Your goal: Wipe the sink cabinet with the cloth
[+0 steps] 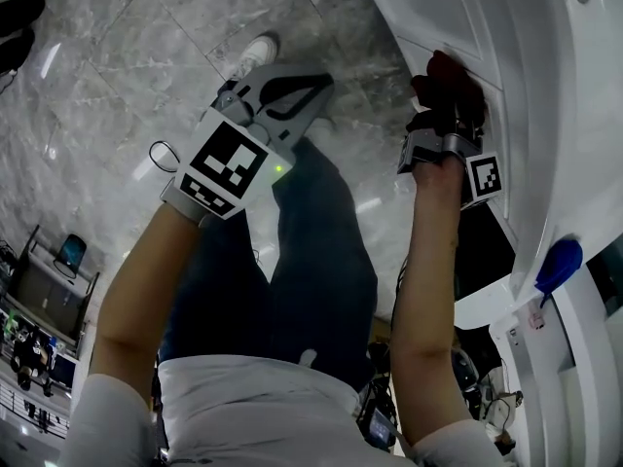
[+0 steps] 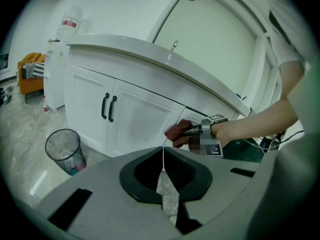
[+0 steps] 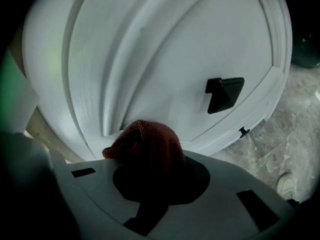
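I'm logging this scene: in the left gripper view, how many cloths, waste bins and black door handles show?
Cloth: 1
Waste bin: 1
Black door handles: 2
Total: 4

I'm looking steeply down. My right hand-held gripper (image 1: 446, 115) is holding a dark red cloth (image 1: 446, 78) bunched at its tip against the white sink cabinet (image 1: 531, 95), at about two o'clock. My left hand-held gripper (image 1: 310, 93) is hovering at twelve o'clock over the grey marble floor (image 1: 117, 56), well apart from the cabinet. A white shoe (image 1: 255, 52) is showing just beyond it. A blue object (image 1: 558, 264) is sitting at the cabinet's edge, at four o'clock.
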A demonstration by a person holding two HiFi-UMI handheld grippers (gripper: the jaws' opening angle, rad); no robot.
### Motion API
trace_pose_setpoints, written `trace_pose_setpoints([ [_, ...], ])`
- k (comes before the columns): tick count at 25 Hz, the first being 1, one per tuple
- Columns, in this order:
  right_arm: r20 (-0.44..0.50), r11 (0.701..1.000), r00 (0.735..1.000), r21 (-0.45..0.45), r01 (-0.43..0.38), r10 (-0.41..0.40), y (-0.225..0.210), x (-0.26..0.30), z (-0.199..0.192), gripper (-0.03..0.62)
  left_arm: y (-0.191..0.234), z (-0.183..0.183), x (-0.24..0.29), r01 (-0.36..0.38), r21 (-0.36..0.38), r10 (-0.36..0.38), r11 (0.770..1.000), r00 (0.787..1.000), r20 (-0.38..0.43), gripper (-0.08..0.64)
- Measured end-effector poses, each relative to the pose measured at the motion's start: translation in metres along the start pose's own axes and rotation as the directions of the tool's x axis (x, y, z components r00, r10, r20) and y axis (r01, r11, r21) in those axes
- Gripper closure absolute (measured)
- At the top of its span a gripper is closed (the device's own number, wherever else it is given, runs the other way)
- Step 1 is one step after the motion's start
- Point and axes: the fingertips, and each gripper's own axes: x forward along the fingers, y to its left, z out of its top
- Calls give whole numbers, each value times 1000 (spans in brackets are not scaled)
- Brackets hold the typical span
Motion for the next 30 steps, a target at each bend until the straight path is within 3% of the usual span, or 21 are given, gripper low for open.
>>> trace_pose_setpoints([
  [10,22,998,999,-46,50,-49,-31,8,1,545,-24,0,-19,-48,8,48,999,999,-20,548],
  [18,30,993,999,-112,41,-38,-44,16,6,545,-34,1,-20,-65,6,65,998,998,-26,548],
  [30,-48,952,997,-300,-65,53,-46,28,5,545,-38,-9,-6,-14,27,16,1000,997,-73,548],
])
